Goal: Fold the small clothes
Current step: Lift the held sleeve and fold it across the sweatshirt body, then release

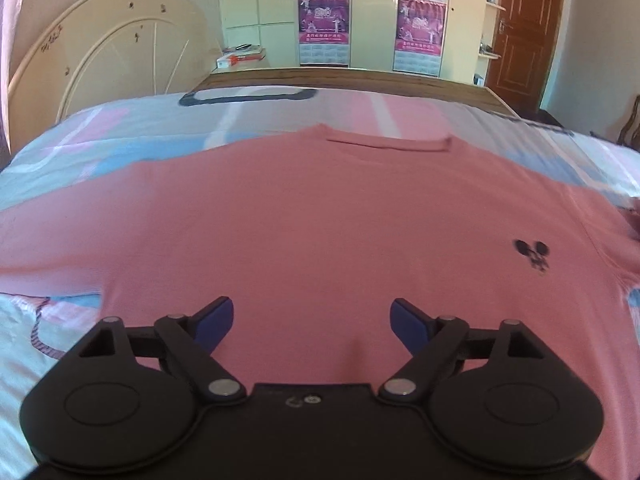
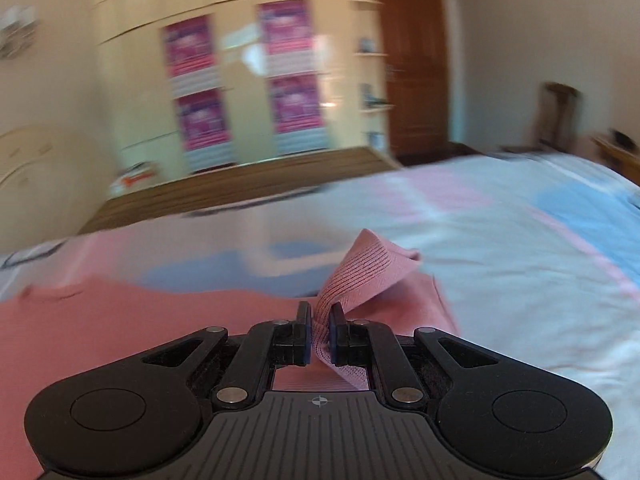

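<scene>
A left gripper [image 1: 312,322] hangs over the lower middle of a pink shirt [image 1: 320,216], its blue-padded fingers [image 1: 214,320] spread wide with only flat cloth showing between them and nothing pinched. The shirt lies spread face up on a bed sheet [image 1: 120,128] patterned in pale blue, pink and white, its collar [image 1: 388,145] pointing toward the far edge and a small black mouse-head print [image 1: 532,254] sitting on the chest at the right of the left wrist view. In the right wrist view the right gripper [image 2: 320,330] is clamped tight on a ribbed hem of the shirt's sleeve [image 2: 360,276], which stands up from the pads in a raised, folded loop above the rest of the garment; the background there is smeared by motion. Nothing lies on the shirt or between the two tools and the cloth. Beyond the sheet runs a wooden bed frame [image 1: 360,78]. At the left a cream arched headboard [image 1: 104,48] leans against the wall, with a small stack of boxes [image 1: 240,56] beside it. Farther back stands a cream wardrobe [image 1: 372,12] hung with two magenta calendars [image 1: 324,16], narrow shelves to its right, and a brown door [image 1: 524,28]. A wooden chair [image 2: 558,112] stands near the right wall.
</scene>
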`<act>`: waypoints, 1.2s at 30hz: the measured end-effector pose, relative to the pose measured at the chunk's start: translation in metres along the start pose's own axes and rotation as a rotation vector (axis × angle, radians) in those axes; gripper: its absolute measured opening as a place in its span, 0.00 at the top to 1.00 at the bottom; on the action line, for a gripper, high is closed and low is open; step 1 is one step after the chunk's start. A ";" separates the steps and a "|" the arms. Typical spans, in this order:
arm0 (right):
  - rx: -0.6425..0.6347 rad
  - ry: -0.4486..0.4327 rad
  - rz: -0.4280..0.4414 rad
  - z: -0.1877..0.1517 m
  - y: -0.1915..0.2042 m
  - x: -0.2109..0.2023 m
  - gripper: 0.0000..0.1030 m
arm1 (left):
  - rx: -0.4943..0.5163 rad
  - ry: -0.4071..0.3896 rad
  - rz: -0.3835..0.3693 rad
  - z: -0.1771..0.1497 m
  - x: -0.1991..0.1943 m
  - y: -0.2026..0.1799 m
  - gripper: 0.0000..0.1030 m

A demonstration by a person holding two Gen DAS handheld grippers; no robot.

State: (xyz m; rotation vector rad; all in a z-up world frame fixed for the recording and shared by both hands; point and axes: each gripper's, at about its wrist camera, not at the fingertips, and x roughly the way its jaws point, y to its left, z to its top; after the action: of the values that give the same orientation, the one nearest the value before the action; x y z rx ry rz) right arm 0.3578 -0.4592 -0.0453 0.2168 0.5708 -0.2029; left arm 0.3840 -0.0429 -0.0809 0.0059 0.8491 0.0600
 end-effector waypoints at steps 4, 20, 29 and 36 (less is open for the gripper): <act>-0.086 0.025 0.119 -0.016 0.109 0.011 0.93 | -0.017 0.001 -0.053 0.000 0.001 0.039 0.26; -0.485 0.138 0.378 -0.127 0.359 0.045 0.67 | -0.124 -0.018 -0.248 0.006 0.018 0.117 0.30; -0.178 0.071 0.091 -0.100 0.264 0.030 0.77 | -0.156 0.054 -0.483 0.025 0.074 0.039 0.44; 0.060 0.040 -0.141 -0.069 0.170 0.001 0.77 | -0.034 0.029 -0.377 0.037 0.098 -0.010 0.94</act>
State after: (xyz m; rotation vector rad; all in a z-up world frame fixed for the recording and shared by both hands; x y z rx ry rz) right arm 0.3656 -0.2785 -0.0775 0.2391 0.6205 -0.3534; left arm 0.4766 -0.0471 -0.1299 -0.1872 0.8656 -0.2798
